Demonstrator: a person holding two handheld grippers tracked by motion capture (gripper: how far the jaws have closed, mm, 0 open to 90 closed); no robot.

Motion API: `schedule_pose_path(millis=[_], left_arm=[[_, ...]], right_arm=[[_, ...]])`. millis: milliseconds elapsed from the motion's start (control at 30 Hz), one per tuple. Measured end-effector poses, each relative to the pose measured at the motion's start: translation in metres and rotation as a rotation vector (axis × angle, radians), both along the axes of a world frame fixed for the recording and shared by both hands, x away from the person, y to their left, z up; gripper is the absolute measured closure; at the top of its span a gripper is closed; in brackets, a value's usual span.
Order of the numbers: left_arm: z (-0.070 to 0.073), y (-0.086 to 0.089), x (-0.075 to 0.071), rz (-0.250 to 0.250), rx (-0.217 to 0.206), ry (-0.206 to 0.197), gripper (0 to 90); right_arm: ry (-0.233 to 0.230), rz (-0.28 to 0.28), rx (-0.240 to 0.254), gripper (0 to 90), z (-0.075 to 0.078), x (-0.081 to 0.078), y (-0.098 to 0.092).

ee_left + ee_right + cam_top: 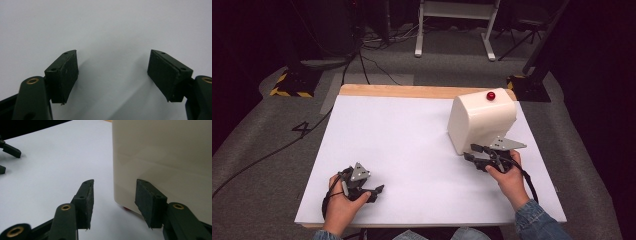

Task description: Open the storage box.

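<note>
On white table (412,150), far right: cream box (482,122) w/ red knob (490,95). Right gripper (473,152) at its near lower corner, jaws half spread, nothing pinched (corner between them). Could slip off the smooth wall or shove box. Left gripper (374,192) spread wide, idle.

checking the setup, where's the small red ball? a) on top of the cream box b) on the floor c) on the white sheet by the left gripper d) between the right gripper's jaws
a: the red ball sits on top of the cream box, near its far edge.
</note>
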State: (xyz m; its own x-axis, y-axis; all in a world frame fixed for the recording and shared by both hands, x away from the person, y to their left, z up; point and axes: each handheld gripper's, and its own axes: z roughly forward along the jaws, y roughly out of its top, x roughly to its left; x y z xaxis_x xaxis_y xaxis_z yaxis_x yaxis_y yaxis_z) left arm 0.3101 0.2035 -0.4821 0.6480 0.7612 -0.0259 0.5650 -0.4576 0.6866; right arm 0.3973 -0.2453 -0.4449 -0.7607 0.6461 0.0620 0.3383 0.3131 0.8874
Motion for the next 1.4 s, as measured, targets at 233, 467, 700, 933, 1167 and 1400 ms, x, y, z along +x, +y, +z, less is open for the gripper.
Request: schedule_pose_path(millis=[233,467,700,933,1167,1400], left_arm=[[0.0,0.0,0.0,0.001,-0.006,0.003,24.7],[0.0,0.0,-0.001,0.002,-0.005,0.002,24.7],[0.0,0.0,0.0,0.001,-0.006,0.003,24.6],[0.0,0.0,0.0,0.0,-0.007,0.003,24.6],[0.0,0.0,0.0,0.0,-0.006,0.002,24.5],[0.0,0.0,0.0,0.0,-0.007,0.003,24.5]], right_arm=[[-0.06,0.011,-0.048,49.8,-0.005,0.014,0.038],[-0.13,-0.051,-0.081,48.5,-0.008,0.033,0.074],[-0.162,-0.093,-0.102,42.8,-0.011,0.047,0.099],[-0.156,-0.075,-0.115,32.3,-0.005,0.04,0.097],[-0.139,-0.002,-0.071,42.1,0.026,0.005,0.054],[-0.117,-0.021,0.019,48.8,0.06,-0.006,-0.018]])
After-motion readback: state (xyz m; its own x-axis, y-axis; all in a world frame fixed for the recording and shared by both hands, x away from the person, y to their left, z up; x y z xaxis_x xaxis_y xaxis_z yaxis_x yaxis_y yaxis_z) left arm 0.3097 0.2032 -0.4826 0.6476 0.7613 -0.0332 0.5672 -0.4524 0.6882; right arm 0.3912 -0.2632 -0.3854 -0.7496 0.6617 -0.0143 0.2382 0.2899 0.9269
